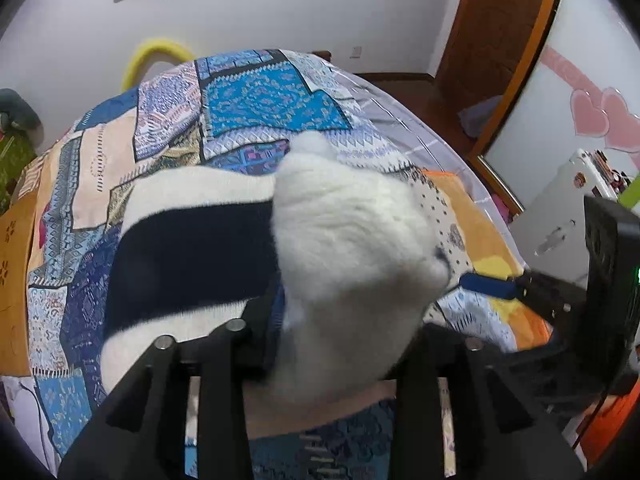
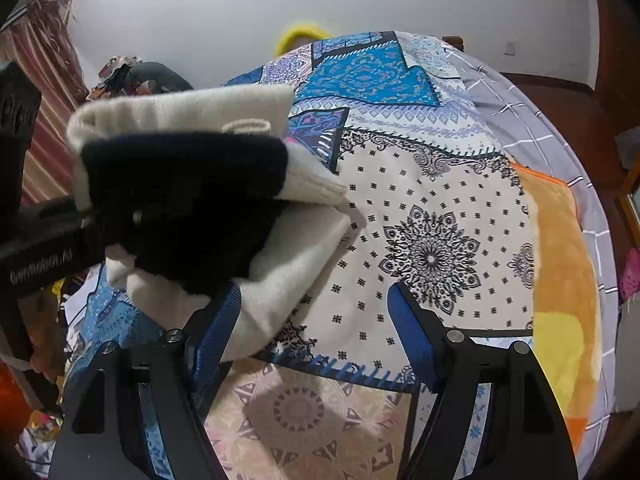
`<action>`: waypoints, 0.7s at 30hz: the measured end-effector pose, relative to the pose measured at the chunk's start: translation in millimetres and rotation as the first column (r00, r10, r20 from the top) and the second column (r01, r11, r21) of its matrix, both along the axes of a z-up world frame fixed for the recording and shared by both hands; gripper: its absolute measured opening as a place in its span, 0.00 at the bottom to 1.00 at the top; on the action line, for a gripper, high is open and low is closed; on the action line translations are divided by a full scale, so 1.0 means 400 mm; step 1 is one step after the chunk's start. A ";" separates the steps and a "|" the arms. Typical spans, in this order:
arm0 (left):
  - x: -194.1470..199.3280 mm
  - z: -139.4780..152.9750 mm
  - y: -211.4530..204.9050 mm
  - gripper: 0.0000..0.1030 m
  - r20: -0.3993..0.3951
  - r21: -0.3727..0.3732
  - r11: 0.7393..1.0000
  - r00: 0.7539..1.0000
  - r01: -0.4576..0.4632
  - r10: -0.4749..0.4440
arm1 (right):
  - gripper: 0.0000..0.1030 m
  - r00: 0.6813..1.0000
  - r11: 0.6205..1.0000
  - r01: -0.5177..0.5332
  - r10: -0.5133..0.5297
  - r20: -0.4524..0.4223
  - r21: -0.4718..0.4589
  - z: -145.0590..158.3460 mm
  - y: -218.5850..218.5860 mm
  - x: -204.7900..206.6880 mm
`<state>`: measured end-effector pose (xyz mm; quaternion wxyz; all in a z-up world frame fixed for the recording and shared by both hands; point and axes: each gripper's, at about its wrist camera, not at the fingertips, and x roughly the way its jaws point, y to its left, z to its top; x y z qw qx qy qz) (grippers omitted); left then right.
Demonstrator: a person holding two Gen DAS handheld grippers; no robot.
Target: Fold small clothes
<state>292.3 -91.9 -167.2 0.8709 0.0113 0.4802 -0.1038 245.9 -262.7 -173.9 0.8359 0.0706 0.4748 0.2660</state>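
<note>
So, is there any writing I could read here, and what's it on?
"GenRobot.AI", blurred, so only a likely reading: on the black bar of the left tongs.
Sticker on the white cabinet: too small to read.
No other text shows.

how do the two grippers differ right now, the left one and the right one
The left gripper has cream fabric of the cream-and-navy knit garment bunched between its fingers; the right gripper has nothing between its own. The right gripper's jaws stand wide apart over the patchwork bedspread, while the left's are narrower, around the cloth. Both have black frames and blue finger pads and point down at the bed.
</note>
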 end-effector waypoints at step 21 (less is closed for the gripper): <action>-0.132 0.018 0.245 0.77 -0.029 -0.004 0.989 0.989 -0.147 0.147 | 0.70 0.989 0.997 -0.044 0.035 0.145 0.057 0.159 0.072 -0.043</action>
